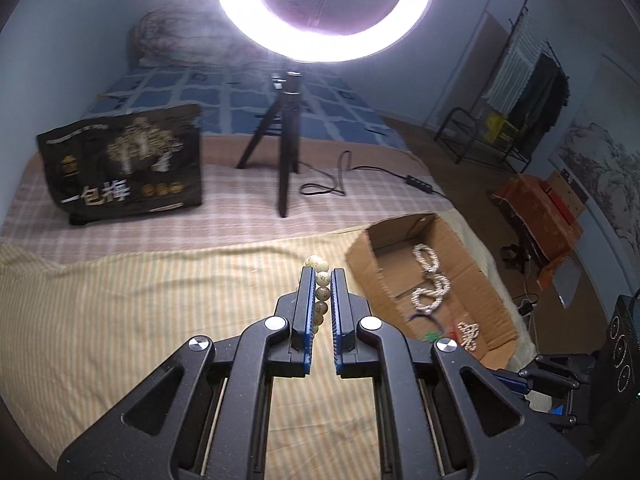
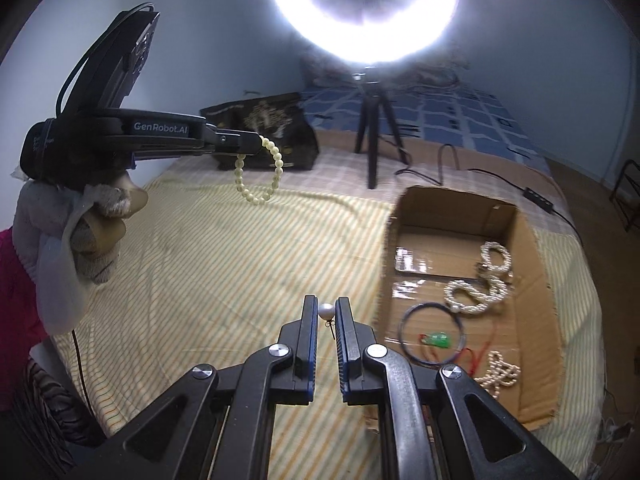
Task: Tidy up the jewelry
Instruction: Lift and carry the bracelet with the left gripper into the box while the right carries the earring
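My left gripper [image 1: 322,272] is shut on a cream bead bracelet [image 1: 321,280], held above the striped bedspread. In the right wrist view the left gripper [image 2: 256,142] shows at upper left with the bracelet [image 2: 260,178] hanging from its tip. My right gripper [image 2: 326,304] is shut on a pearl earring [image 2: 325,312], just left of an open cardboard box [image 2: 528,240]. The box [image 1: 360,252] holds pearl strands [image 2: 478,284], a dark blue ring bangle [image 2: 404,332], a small green piece [image 2: 438,340] and another pearl piece [image 2: 498,374].
A ring light on a black tripod [image 2: 372,132] stands on the bed behind, its cable [image 2: 500,176] trailing right. A dark printed bag [image 1: 124,164] lies at the back left. The bed edge and floor clutter [image 1: 540,216] are to the right.
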The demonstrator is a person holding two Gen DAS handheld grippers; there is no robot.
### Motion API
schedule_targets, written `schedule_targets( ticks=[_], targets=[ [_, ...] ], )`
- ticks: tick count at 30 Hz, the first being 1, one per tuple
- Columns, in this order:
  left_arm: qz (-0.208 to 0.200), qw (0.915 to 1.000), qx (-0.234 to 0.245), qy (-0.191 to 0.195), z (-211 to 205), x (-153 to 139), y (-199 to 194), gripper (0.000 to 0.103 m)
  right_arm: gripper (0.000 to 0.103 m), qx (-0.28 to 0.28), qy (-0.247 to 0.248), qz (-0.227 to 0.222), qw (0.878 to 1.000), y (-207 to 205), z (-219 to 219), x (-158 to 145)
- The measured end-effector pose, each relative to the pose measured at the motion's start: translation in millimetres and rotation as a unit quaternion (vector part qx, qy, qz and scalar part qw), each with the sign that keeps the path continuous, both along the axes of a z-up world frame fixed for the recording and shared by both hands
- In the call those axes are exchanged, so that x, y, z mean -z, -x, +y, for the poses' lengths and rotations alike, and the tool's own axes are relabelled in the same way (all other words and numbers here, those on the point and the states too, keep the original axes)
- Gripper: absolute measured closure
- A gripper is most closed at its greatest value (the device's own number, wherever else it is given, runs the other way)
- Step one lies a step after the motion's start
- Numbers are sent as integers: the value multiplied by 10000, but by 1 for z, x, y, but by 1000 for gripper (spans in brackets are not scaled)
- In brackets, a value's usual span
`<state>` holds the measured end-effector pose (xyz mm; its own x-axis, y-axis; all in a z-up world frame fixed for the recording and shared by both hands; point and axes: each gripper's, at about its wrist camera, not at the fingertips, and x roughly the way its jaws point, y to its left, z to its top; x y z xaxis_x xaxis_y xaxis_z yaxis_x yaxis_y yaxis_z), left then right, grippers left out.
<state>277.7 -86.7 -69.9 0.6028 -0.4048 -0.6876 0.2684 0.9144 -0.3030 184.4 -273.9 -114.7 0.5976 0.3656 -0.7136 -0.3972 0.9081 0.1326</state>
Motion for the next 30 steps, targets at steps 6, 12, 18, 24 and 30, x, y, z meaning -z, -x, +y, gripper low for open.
schedule_targets(
  ticks=[6, 12, 18, 24, 30],
  targets=[
    [-46, 9997, 205, 115, -30, -2, -6, 98, 97, 225, -8, 30, 9997, -1, -23, 3],
    [-79, 9990, 410, 185, -59, -1, -10, 98, 97, 385, 32, 99, 9992, -1, -40, 9],
    [-126, 9979, 611, 178, -85, 1, -12, 98, 97, 501, 49, 165, 9986, -3, -55, 15],
    [-91, 9974, 686, 201, -99, 7, -17, 98, 97, 582, 50, 249, 9980, -5, -65, 21],
    [-58, 9968, 767, 238, -111, 12, -21, 98, 97, 612, 57, 306, 9976, -7, -70, 25]
  ],
)
